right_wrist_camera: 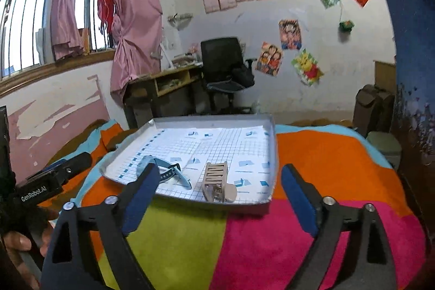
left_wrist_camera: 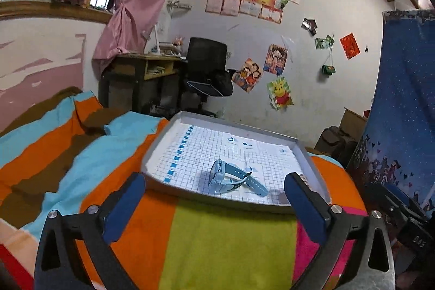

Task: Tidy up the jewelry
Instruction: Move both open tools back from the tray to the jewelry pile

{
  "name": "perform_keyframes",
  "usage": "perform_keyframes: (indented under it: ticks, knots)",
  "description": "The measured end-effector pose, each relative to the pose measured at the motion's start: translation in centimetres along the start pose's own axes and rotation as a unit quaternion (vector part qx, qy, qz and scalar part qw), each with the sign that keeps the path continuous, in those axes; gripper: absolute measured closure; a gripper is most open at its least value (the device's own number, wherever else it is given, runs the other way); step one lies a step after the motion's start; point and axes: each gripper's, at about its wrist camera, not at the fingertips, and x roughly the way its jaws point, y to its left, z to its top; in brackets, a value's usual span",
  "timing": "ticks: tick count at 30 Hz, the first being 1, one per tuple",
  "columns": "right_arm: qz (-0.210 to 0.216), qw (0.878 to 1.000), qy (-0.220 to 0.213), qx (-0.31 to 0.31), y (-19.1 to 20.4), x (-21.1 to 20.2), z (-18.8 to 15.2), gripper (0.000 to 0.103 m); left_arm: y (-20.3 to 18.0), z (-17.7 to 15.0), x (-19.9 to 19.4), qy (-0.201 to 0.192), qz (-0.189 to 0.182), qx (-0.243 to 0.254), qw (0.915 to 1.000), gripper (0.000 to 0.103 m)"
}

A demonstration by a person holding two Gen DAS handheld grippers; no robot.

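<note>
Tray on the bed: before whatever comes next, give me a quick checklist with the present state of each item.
1. Left tongs open and empty: ok.
2. Right tongs open and empty: ok.
3. Blue watch lying inside the tray, clear of both tongs: ok.
4. Beige hair clip inside the tray near its front edge: ok.
5. Tray sitting flat on the striped blanket: cannot tell, the bedding under it is soft and uneven.
6. More jewelry waiting outside the tray: cannot tell, none in view.

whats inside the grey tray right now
A light blue watch and a beige hair claw clip lie on the tray's grid-printed paper. Whatever lies beneath them is covered.
</note>
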Motion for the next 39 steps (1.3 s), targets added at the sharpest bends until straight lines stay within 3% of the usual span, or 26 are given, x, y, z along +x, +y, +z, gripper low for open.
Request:
perform_keyframes:
  ticks: [2,8,20,33,39]
  knots:
    - [0.002,1.000,-0.014,0.003,0.1,-2.6,0.0,0.002,0.2,-0.1,-1.7,-0.008,0.002,0.001,1.0000,0.000]
    - [0.002,0.999,-0.038,-0.003,0.6,-9.0,-0.6,0.001,0.1,-1.6,-7.8,-0.035,-0.003,0.023,0.9991,0.000]
    - [0.006,0.998,-0.063,-0.012,2.3,-19.4,-3.3,0.001,1.0,-5.0,-16.8,-0.051,-0.006,0.031,0.9982,0.000]
    - [0.010,0.999,-0.051,-0.008,4.3,-26.1,-8.5,0.001,2.5,-10.1,-23.2,-0.048,0.000,0.054,0.9974,0.000]
    - [-0.003,0.999,-0.045,0.001,4.7,-27.6,-10.8,0.001,3.4,-11.7,-24.8,-0.047,-0.002,0.041,0.9980,0.000]
